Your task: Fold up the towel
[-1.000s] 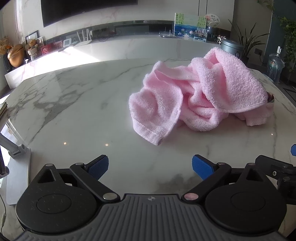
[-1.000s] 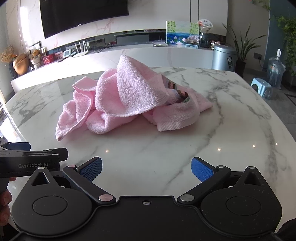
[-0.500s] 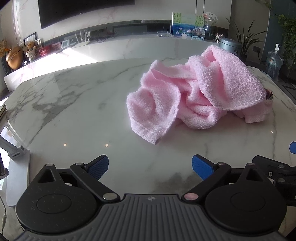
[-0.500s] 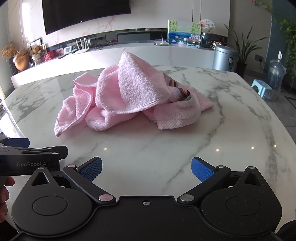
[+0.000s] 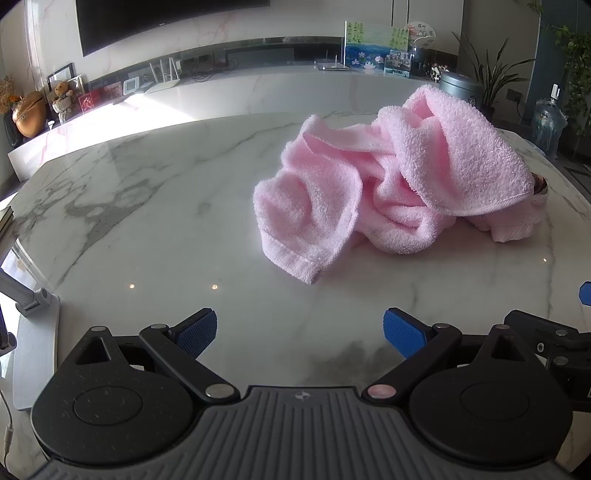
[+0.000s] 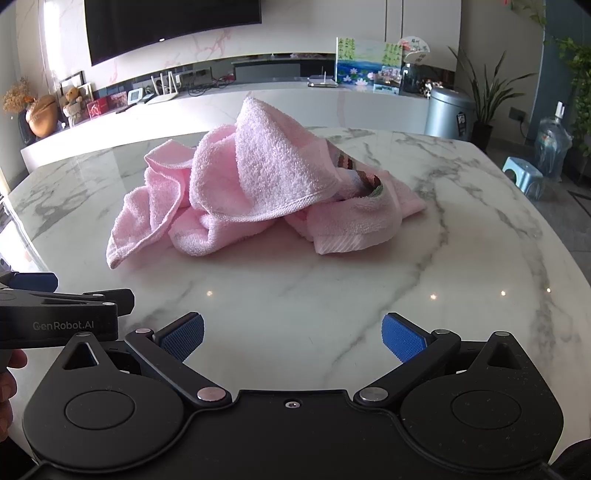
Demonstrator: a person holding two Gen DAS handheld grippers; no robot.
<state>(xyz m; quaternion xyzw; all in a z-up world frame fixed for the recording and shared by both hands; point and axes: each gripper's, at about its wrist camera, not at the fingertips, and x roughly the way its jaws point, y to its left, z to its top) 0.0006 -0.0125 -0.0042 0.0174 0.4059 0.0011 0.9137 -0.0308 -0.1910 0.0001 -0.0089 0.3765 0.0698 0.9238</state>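
Crumpled pink towel [image 6: 266,184] lies ahead of both grippers (spread wide).

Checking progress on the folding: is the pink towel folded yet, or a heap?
A heap: the pink towel lies crumpled on the marble table, layers bunched unevenly, no flat folds.

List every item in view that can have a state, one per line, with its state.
Pink towel: crumpled in a heap on the table, not folded, held by nothing.
Left claw: open, empty, short of the towel.
Right claw: open, empty, short of the towel.
Marble table: bears only the towel in its middle.
Wall screen: dark.
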